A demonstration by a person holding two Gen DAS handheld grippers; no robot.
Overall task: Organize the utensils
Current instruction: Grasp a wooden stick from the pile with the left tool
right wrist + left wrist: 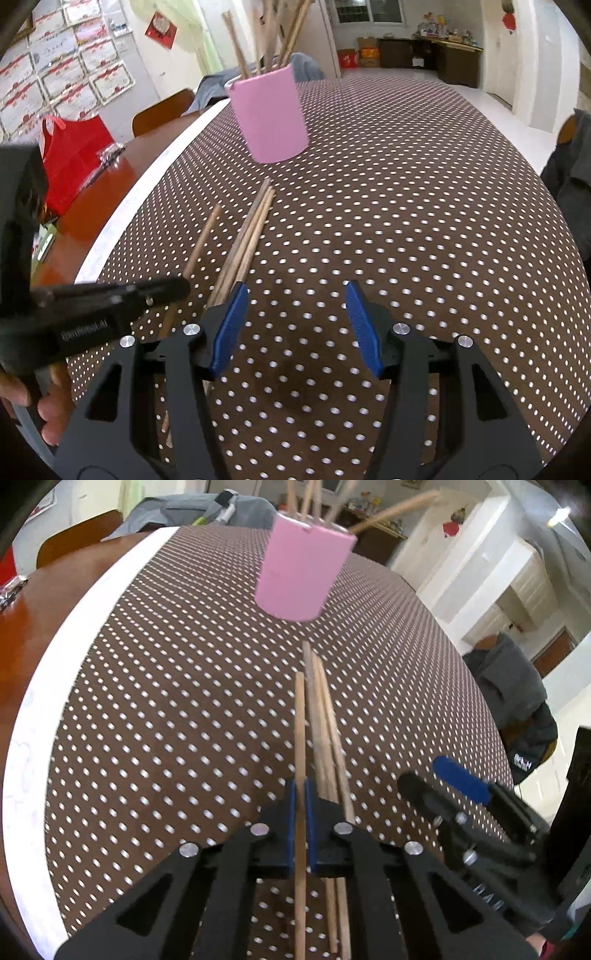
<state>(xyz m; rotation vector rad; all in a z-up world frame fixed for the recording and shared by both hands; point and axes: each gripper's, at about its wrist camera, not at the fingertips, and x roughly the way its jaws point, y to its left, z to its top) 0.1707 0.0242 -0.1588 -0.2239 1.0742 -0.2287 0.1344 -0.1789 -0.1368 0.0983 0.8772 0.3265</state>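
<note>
A pink holder (303,572) (269,114) stands on the dotted brown tablecloth with several wooden chopsticks upright in it. In front of it lies a small bundle of loose chopsticks (325,731) (247,236). My left gripper (301,797) is shut on a single chopstick (300,720) just left of the bundle; that stick (203,240) runs forward from its fingertips. My right gripper (295,321) stands open over bare cloth, nothing between its blue pads (229,325). The bundle lies just outside its left finger. In the left wrist view the right gripper (439,779) shows at the right.
A white strip (74,635) borders the cloth on the left, with bare wooden table beyond it. A red bag (74,155) sits on that wood. A dark jacket (517,686) hangs on a chair at the right. A hand (48,406) holds the left gripper's handle.
</note>
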